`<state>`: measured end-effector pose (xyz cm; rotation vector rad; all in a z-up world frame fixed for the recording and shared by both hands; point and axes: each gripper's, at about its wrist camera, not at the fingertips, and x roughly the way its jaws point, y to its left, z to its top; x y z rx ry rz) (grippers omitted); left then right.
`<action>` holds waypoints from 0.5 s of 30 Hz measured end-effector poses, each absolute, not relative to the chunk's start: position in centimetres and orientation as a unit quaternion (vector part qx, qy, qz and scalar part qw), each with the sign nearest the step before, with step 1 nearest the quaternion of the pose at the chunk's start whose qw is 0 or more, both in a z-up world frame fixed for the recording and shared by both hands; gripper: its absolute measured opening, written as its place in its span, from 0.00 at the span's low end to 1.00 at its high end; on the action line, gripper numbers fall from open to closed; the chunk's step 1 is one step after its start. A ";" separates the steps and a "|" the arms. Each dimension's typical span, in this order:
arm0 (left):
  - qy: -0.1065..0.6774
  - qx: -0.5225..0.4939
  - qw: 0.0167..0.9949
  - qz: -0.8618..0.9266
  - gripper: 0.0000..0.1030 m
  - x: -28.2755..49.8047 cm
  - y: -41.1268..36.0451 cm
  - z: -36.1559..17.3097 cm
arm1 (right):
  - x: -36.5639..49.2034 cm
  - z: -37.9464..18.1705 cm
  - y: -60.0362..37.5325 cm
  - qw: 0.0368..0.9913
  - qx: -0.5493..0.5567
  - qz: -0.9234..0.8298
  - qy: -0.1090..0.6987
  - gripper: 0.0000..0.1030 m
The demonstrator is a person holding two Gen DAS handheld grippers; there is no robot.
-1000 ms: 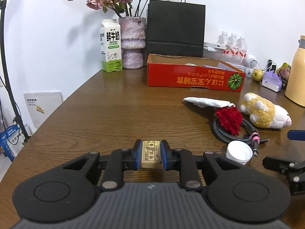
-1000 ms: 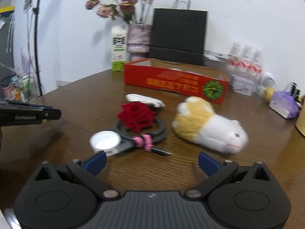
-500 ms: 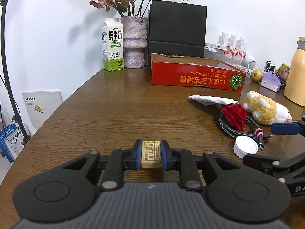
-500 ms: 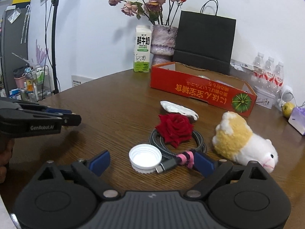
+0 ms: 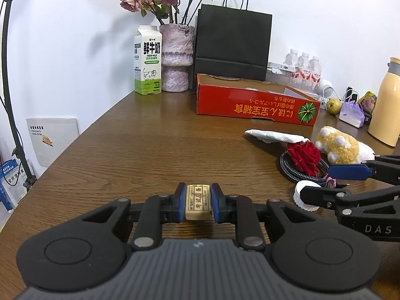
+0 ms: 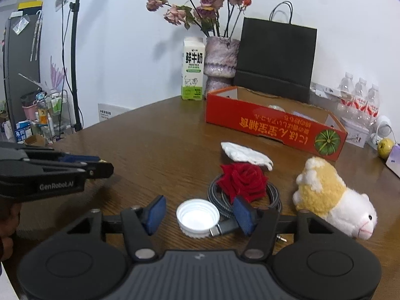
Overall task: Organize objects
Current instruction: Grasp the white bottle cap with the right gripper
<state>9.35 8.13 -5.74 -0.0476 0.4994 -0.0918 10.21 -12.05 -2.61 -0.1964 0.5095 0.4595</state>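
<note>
Item 1: my left gripper (image 5: 198, 201), blue pads clamped on one cream rectangular eraser (image 5: 198, 202) with printed lettering, held above the wood-grain table (image 5: 150, 150).

Item 2: my right gripper (image 6: 197, 215), jaws wide apart and holding nothing, straddling one white ribbed bottle cap (image 6: 198, 217) lying open side up.

At 1 o'clock of the cap: one coiled braided cable (image 6: 271, 195), one red fabric rose (image 6: 241, 181) resting on it.

At 3 o'clock: one fluffy yellow-and-white plush toy (image 6: 335, 197).

At 12 o'clock: one crumpled white tissue (image 6: 246, 156), then one red cardboard box (image 6: 270, 126).
</note>
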 end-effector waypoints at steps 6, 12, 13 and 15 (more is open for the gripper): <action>0.246 -0.028 0.968 -0.048 0.21 9.3 8.3 -5.7 | 11.4 -3.3 -11.0 0.928 -0.108 0.223 0.279 0.52; 0.246 -0.035 0.967 -0.049 0.21 9.3 8.6 -5.8 | 11.9 -3.8 -11.4 0.918 -0.075 0.240 0.306 0.45; 0.246 -0.035 0.967 -0.049 0.21 9.3 8.6 -5.7 | 11.9 -3.8 -11.4 0.918 -0.075 0.239 0.306 0.44; 0.246 -0.035 0.967 -0.049 0.21 9.3 8.6 -5.7 | 11.7 -3.8 -11.3 0.918 -0.079 0.241 0.305 0.38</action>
